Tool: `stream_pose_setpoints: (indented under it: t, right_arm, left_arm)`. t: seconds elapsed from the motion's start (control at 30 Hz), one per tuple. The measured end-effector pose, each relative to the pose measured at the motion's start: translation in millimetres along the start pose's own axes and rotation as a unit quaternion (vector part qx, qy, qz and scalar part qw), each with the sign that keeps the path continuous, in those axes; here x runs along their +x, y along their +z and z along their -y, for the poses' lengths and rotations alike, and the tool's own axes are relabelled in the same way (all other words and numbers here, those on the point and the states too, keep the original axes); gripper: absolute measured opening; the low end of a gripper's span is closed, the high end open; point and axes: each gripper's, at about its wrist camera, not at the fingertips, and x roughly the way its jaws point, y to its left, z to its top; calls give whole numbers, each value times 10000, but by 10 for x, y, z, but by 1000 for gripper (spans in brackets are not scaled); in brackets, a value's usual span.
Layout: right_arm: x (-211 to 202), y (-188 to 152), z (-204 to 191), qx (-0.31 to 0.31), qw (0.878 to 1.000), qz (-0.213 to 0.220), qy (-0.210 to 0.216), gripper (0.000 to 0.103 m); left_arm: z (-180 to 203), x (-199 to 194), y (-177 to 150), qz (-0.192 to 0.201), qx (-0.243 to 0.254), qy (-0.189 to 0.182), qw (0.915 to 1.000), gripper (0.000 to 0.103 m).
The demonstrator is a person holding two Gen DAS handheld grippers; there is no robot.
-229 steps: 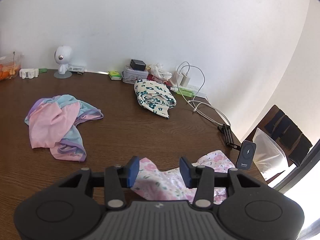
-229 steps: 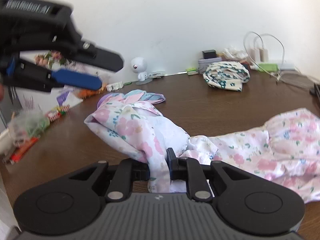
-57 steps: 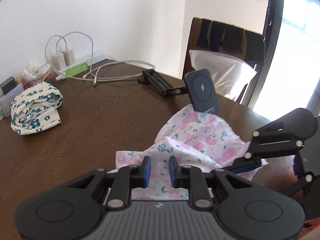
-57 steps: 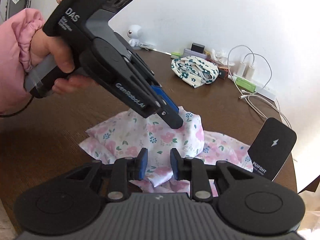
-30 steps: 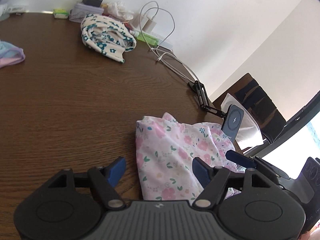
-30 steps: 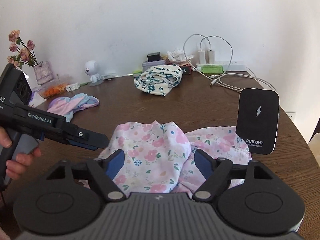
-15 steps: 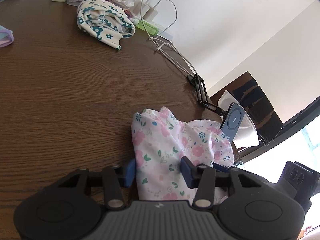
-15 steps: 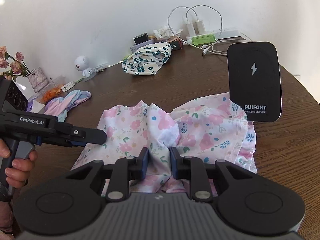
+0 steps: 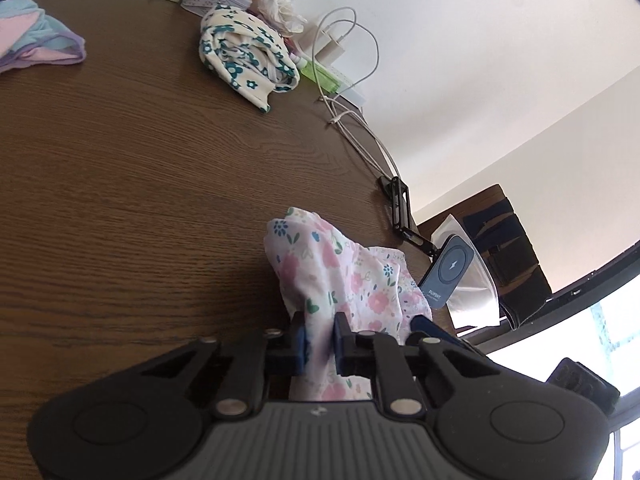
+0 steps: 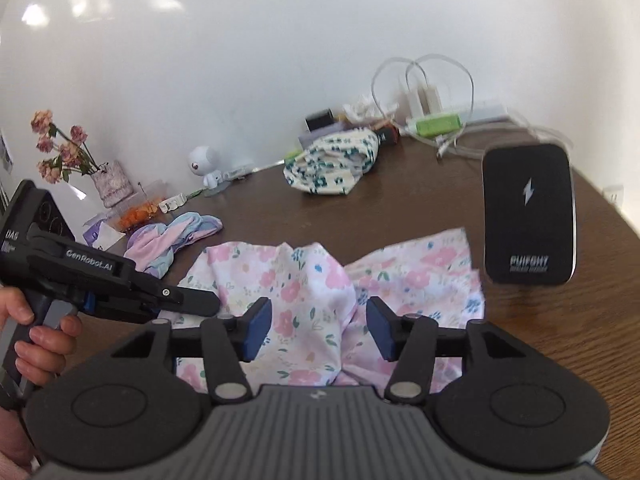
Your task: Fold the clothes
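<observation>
Three garments (image 10: 304, 280): one pinched, two apart.

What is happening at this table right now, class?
A person holds a claw in each hand, folding a pink floral garment on a brown table. The left claw is shut on a bunched fold of it. The right claw is open over the cloth. Two other garments lie farther back.
</observation>
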Motion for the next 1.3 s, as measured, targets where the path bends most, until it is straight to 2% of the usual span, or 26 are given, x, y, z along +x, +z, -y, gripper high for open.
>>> stream_pose_setpoints:
  t: [0.13, 0.27, 0.33, 0.5, 0.57, 0.6, 0.63, 0.67, 0.73, 0.77, 0.83, 0.9, 0.93, 0.97, 1.03, 1.13, 1.3]
  right_arm:
    - [-177, -125, -485, -1236, 9922, 109, -135, 82]
    - [-272, -283, -953, -2425, 9694, 141, -354, 97]
    - [-197, -410, -1160, -2964, 9532, 43, -589, 98]
    - [176, -602, -1535, -3797, 9140, -190, -1421, 97]
    - [322, -631, -1612, -3824, 9082, -294, -1678, 94]
    - [384, -630, -1621, -3774, 9077, -343, -1799, 86]
    - [446, -629, -1629, -3724, 9072, -392, -1919, 73]
    - [466, -605, -1604, -3570, 9127, -410, -1945, 67]
    - [505, -557, -1552, -3260, 9230, -446, -1995, 35]
    - [473, -510, -1503, -2992, 9342, -406, -1902, 29]
    - [362, -394, -1347, -2269, 9607, -308, -1572, 20]
    - [206, -285, -1061, -1084, 9890, -160, -995, 17]
    - [128, -230, -917, -482, 9964, -84, -698, 17]
    - [56, -233, -733, 234, 9991, -6, -363, 17]
    - [-63, -276, -376, 1548, 9877, 156, 172, 17]
    - [-192, -450, 66, 3077, 9488, 391, 594, 16]
    - [-305, -792, 381, 4509, 8826, 833, 1037, 16]
  left_arm:
    - [90, -115, -10, 122, -36, 131, 9998, 12]
    - [219, -174, -15, 140, -34, 205, 9997, 11]
    - [285, -189, -12, 145, -1, 254, 9996, 11]
    - [408, -203, -11, 109, 48, 341, 9993, 11]
    - [440, -209, -15, 102, 44, 361, 9993, 11]
    - [457, -214, -19, 90, 50, 371, 9993, 11]
    - [473, -228, -21, 96, 69, 376, 9992, 11]
    - [489, -244, -23, 105, 90, 380, 9992, 11]
    - [521, -274, -26, 122, 132, 387, 9991, 11]
    - [537, -289, -28, 130, 153, 391, 9990, 12]
    - [604, -388, -22, 258, 335, 194, 9989, 18]
    - [677, -489, -12, 457, 554, -10, 9974, 27]
    - [713, -532, -4, 557, 661, -83, 9962, 35]
    - [734, -538, 7, 601, 728, -86, 9955, 38]
    - [772, -509, 32, 636, 853, -83, 9943, 38]
    - [785, -331, 55, 458, 923, -158, 9946, 37]
    - [898, 77, 31, 112, 1269, -473, 9907, 37]
